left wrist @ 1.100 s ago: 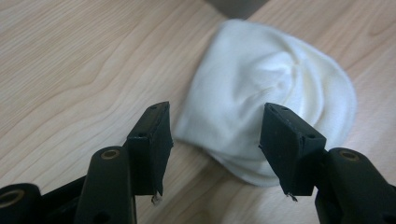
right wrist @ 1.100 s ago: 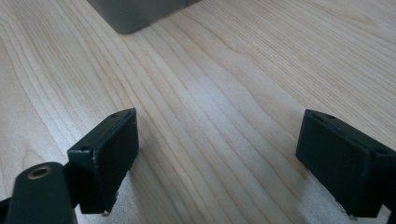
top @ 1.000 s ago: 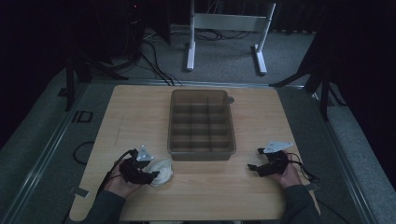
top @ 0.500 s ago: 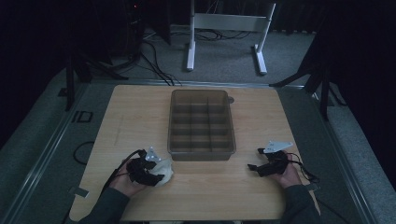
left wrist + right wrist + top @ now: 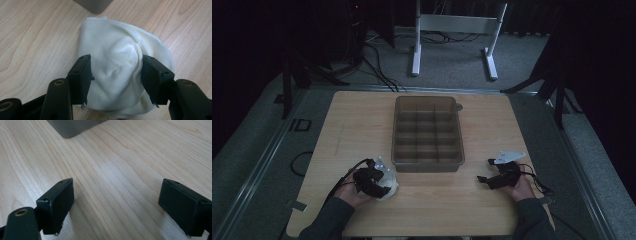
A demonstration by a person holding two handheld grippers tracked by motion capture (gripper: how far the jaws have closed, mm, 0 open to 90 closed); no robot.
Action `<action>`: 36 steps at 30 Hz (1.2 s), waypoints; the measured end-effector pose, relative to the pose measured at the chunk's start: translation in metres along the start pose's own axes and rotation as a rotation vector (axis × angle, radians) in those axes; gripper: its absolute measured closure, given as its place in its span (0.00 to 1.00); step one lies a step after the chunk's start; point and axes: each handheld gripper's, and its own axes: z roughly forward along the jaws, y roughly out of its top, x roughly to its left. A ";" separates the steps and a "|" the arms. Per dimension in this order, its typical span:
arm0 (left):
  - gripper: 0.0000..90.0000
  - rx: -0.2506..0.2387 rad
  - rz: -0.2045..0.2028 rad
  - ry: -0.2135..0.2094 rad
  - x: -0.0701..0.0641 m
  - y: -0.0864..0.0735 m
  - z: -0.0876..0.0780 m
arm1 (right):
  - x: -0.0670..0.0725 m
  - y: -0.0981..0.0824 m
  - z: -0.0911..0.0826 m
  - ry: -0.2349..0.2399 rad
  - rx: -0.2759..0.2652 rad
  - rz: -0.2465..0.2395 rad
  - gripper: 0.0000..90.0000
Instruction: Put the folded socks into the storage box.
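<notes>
Now left gripper (image 5: 115, 75) astride white cloth (image 5: 122, 62), pinching it.

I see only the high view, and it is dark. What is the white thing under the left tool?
Observer: A bundled white cloth, perhaps a sock, lying on the wooden table. The left tool has one jaw on each side of it.
Operator: Is it already squeezed?
Observer: The jaws touch the cloth's sides, but I cannot tell whether they grip it.
Operator: And the right tool?
Observer: The right tool is wide open with only bare wood between its jaws; a corner of the grey bin lies ahead of it.
</notes>
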 end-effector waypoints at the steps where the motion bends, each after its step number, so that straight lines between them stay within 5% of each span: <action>1: 0.48 0.006 0.001 -0.001 0.000 0.001 0.000 | 0.000 0.000 0.000 0.000 0.000 0.000 0.14; 13: 0.47 0.025 -0.016 -0.038 0.005 0.003 0.003 | 0.000 0.000 0.000 0.000 0.000 0.000 0.14; 28: 0.49 0.048 0.002 -0.033 0.004 0.006 0.004 | 0.000 0.000 0.000 0.000 0.000 0.000 0.14; 36: 0.73 0.056 0.005 -0.042 0.003 0.008 0.003 | 0.000 0.000 0.000 0.000 0.000 0.000 0.14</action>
